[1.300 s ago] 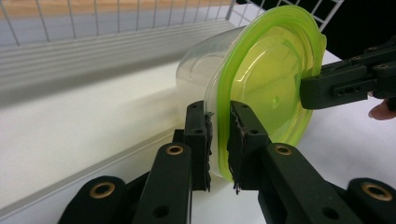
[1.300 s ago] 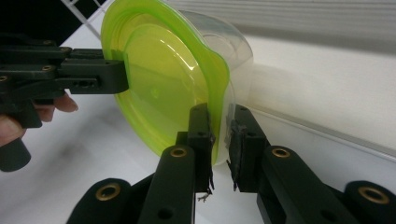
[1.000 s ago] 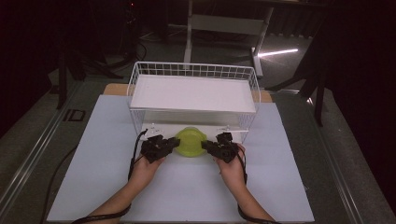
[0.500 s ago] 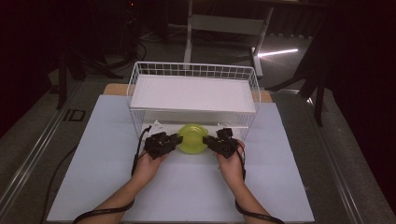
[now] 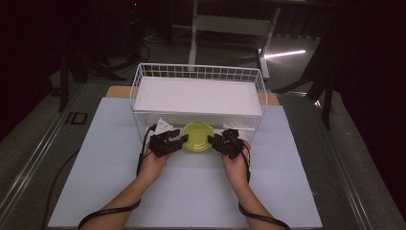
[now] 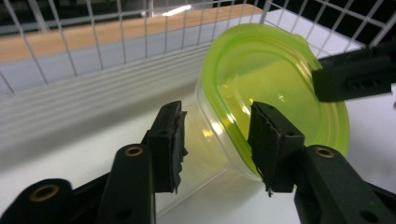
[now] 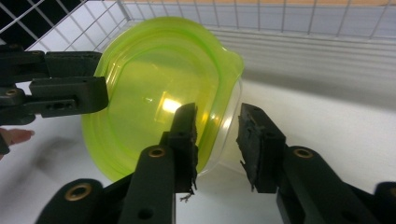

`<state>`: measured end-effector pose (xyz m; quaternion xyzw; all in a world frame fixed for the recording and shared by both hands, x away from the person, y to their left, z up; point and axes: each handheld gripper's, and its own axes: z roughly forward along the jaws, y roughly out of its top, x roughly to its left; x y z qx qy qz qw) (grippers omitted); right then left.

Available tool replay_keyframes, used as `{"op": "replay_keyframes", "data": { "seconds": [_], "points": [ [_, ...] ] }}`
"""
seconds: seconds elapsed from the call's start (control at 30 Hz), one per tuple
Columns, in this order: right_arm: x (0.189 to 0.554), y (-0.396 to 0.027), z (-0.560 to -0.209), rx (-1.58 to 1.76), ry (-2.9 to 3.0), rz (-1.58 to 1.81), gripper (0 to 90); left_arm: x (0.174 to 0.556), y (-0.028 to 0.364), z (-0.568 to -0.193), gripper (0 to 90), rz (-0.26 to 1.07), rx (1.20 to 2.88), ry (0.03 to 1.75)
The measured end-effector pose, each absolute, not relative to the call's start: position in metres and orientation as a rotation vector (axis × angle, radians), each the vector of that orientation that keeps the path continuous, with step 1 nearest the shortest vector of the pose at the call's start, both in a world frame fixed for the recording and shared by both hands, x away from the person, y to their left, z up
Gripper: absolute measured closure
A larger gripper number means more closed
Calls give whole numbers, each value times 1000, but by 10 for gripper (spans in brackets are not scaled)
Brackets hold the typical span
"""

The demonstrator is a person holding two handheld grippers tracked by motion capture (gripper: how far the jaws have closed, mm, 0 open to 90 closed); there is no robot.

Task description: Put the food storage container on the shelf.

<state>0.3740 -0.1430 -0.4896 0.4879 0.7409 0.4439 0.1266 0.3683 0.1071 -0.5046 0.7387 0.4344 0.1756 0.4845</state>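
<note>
The clear plastic tub with its lime-green lid (image 5: 197, 136) is sitting on the lower level of the white wire basket rack (image 5: 198, 72), at its front edge, having come forward under the shelf. Both grippers' jaws have just been opening: the left gripper (image 6: 215, 140) and right gripper (image 7: 217, 133) are each straddling the tub's rim with pads apart, seemingly letting go.
</note>
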Motion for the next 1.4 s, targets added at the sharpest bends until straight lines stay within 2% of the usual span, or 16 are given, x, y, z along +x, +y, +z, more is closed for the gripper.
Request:
{"op": "replay_keyframes", "data": {
  "seconds": [0.2, 0.27, 0.37, 0.53, 0.57, 0.87, 0.93, 0.97, 1.0, 1.03, 1.2, 1.23, 1.4],
  "points": [
    [379, -137, -487, 1418, 2111, 1236, 627, 373, 101, -502, 494, 500, 1795, 1084],
    [380, -134, -486, 1414, 2103, 1234, 598, 375, 99, -500, 450, 510, 1796, 1104],
    [380, -133, -484, 1411, 2093, 1244, 595, 372, 101, -496, 449, 515, 1789, 1054],
    [375, -136, -481, 1399, 2088, 1269, 560, 367, 105, -494, 411, 489, 1767, 1064],
    [371, -137, -481, 1389, 2093, 1280, 549, 366, 105, -495, 376, 480, 1776, 1064],
    [346, -132, -479, 1318, 2130, 1279, 560, 340, 113, -496, 342, 389, 1779, 1047],
    [341, -130, -482, 1310, 2146, 1283, 618, 332, 115, -494, 324, 380, 1780, 1038],
    [337, -127, -485, 1317, 2160, 1267, 636, 328, 116, -494, 274, 365, 1777, 1031],
    [337, -127, -485, 1317, 2160, 1267, 737, 324, 117, -493, 274, 348, 1776, 1029],
    [337, -124, -489, 1308, 2219, 1212, 899, 315, 120, -494, 165, 329, 1783, 990],
    [338, -119, -497, 1307, 2269, 1182, 900, 296, 126, -496, 123, 366, 1802, 1002],
    [340, -118, -499, 1311, 2268, 1181, 900, 292, 127, -497, 34, 364, 1798, 1008],
    [344, -114, -504, 1335, 2278, 1192, 900, 272, 135, -504, 19, 399, 1790, 1016]
  ]
}}
